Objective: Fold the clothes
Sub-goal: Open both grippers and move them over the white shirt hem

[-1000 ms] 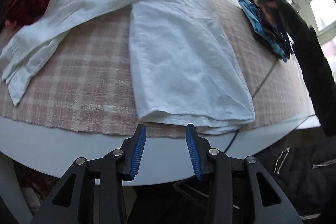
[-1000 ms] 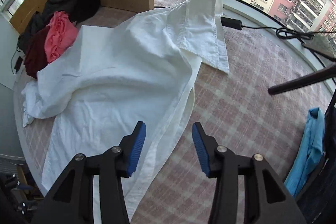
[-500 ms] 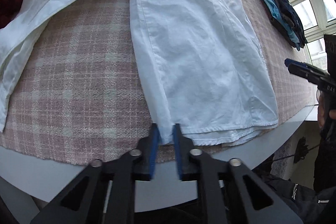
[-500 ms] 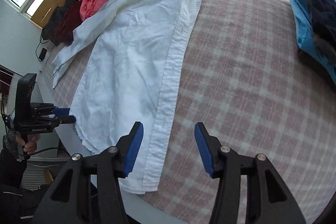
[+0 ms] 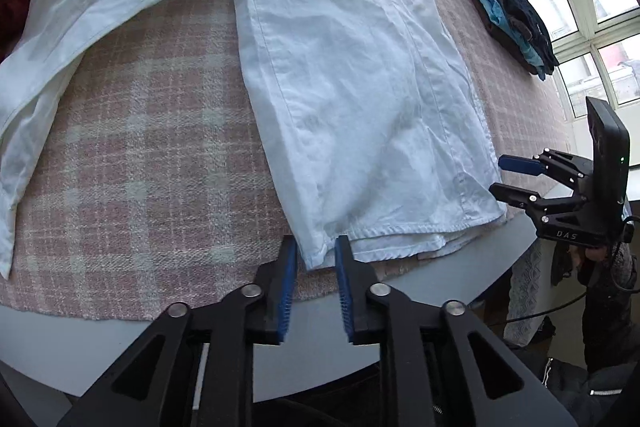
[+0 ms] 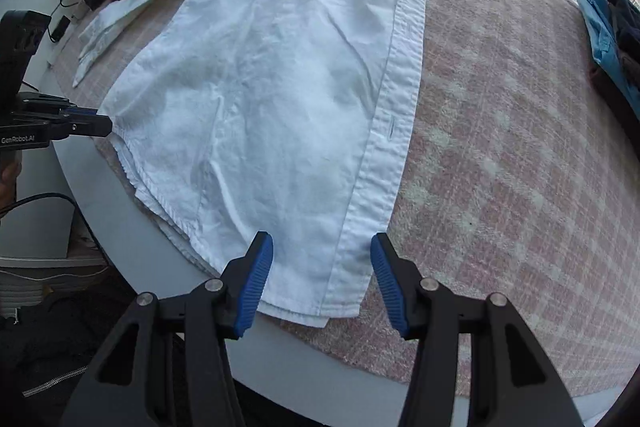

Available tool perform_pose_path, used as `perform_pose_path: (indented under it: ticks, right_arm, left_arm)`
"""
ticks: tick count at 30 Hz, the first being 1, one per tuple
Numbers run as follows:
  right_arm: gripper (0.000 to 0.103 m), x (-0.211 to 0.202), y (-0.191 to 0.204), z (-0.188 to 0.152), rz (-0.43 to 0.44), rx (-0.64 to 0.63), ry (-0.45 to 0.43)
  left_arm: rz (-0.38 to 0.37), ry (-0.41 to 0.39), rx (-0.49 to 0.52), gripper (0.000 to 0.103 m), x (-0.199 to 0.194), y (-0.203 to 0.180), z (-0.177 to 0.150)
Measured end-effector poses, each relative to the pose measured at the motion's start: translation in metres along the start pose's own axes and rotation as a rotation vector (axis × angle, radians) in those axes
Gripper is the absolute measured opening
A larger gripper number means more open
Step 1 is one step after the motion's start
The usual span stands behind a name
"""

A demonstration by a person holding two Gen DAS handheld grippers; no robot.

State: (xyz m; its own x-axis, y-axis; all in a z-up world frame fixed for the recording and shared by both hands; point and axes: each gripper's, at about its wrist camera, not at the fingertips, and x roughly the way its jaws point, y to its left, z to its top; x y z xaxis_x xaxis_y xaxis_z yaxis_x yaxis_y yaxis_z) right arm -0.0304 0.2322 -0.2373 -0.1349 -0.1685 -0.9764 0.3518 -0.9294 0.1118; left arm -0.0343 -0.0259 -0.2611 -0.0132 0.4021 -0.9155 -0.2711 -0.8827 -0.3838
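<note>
Two grippers are working at the near hem of a white shirt (image 5: 352, 99) that is lying on a pink plaid cloth (image 5: 152, 155) over a round table (image 5: 316, 323). The left gripper (image 5: 316, 267) is straddling the shirt's near left corner; its jaws have just been opening, and the blue pads (image 5: 286, 279) are standing slightly apart from the fabric between them. The right gripper (image 6: 322, 279) is hovering with jaws spread wide over the button placket at the hem's other corner, gripping nothing. One sleeve (image 5: 80, 11) is trailing off to the left. Blue and dark clothes (image 6: 608, 39) are lying well apart at the far right.
</note>
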Motion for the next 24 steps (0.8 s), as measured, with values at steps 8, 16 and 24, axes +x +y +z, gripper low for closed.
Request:
perform_pose_path:
  ticks: [8,16,24]
  right_arm:
    - [0.057,-0.045,0.088,0.018,0.181,-0.166,-0.166]
    - [0.059,0.012,0.195,0.062,0.169,-0.325,-0.108]
    - [0.049,0.042,0.193,0.071,0.13,-0.337,-0.007]
  left_arm:
    - [0.06,-0.121,-0.024,0.029,-0.063,0.042,-0.025]
    - [0.108,-0.209,-0.095,0.029,-0.103,0.091,-0.064]
    - [0.059,-0.202,-0.083,0.029,-0.086,0.089,-0.074]
